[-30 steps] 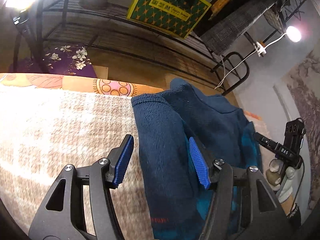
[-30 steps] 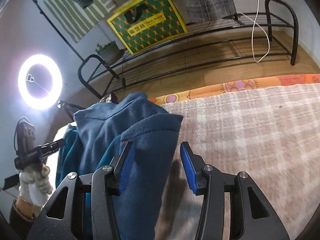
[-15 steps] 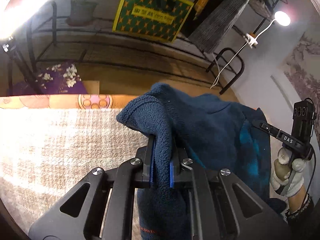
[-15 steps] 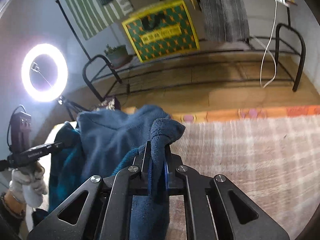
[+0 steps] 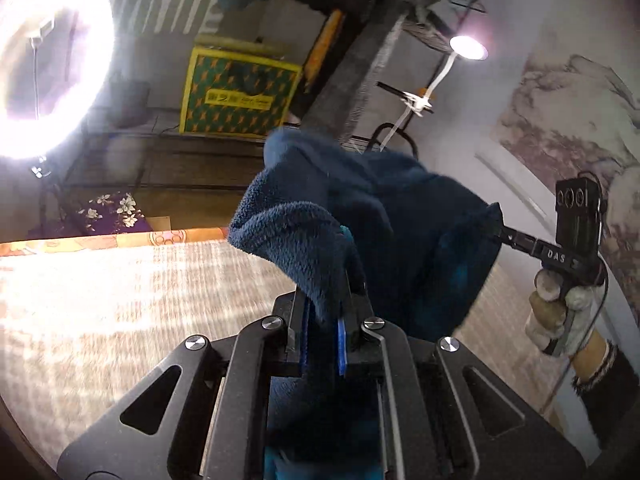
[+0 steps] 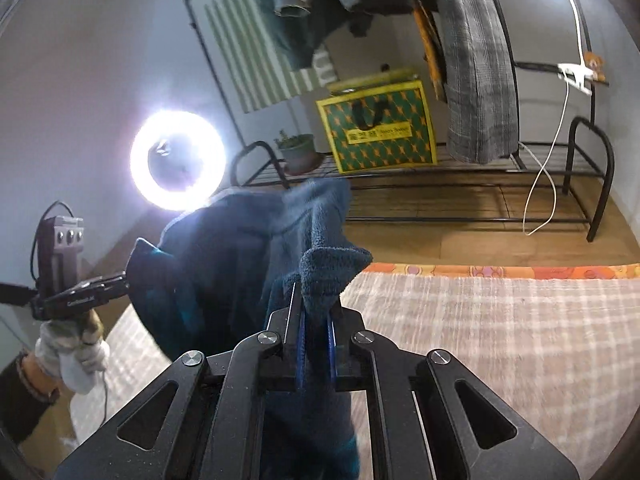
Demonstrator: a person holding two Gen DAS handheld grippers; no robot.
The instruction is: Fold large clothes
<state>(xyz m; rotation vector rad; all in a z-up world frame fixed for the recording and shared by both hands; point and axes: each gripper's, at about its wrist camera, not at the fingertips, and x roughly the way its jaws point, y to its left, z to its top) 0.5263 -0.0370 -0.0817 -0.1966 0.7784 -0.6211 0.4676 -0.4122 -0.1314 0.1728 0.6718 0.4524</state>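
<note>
1. Left gripper [image 5: 322, 330] has clamped onto the blue fleece garment [image 5: 360, 216]; it was open a second ago.
2. Right gripper [image 6: 316, 330] likewise.
3. Garment now lifted off the checked blanket [image 6: 500, 328].

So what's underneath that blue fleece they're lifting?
Under the blue fleece lies a beige checked blanket with an orange patterned sheet at its far edge. Whatever is directly below the hanging folds is covered.
</note>
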